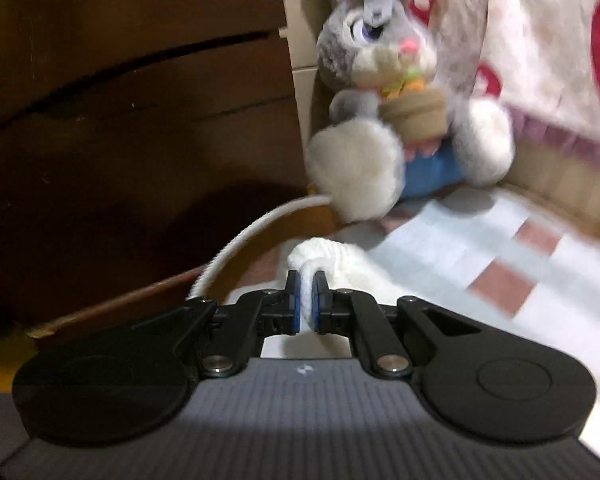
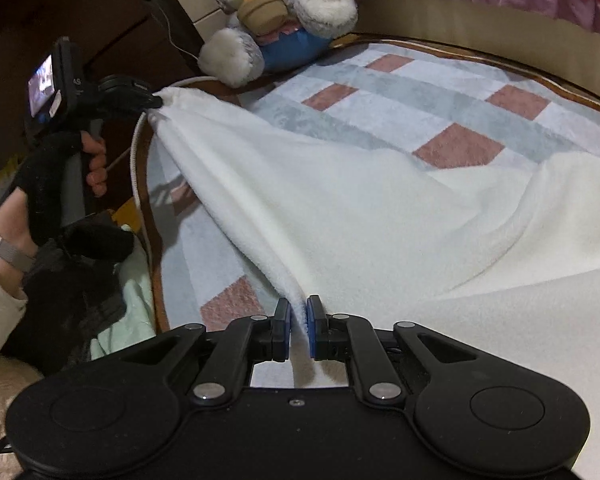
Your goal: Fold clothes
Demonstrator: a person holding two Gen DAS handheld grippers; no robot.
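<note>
A checked blanket [image 2: 400,92] in pale blue, white and dusty pink squares covers the bed surface. A quilt [image 1: 540,40] with red shapes hangs along the far side. Dark wooden furniture [image 1: 132,120] stands off the left edge.

Lying on the checked blanket is the white fleece cloth [image 2: 380,220], spread wide on the right and drawn into a raised, taut ridge running from lower centre to upper left. One end of this ridge is lifted clear of the blanket.

A grey and white stuffed rabbit [image 1: 380,80] sits at the far corner, near the cloth's lifted end but apart from it.

The left gripper [image 1: 306,304] has its jaws pressed together on a bunched corner of the cloth; the right wrist view shows the same hold at the upper left. The right gripper [image 2: 299,330] pinches the cloth's near edge, jaws narrowly parted by the fabric.

A white cord [image 1: 256,228] trails along the bed's left edge.
</note>
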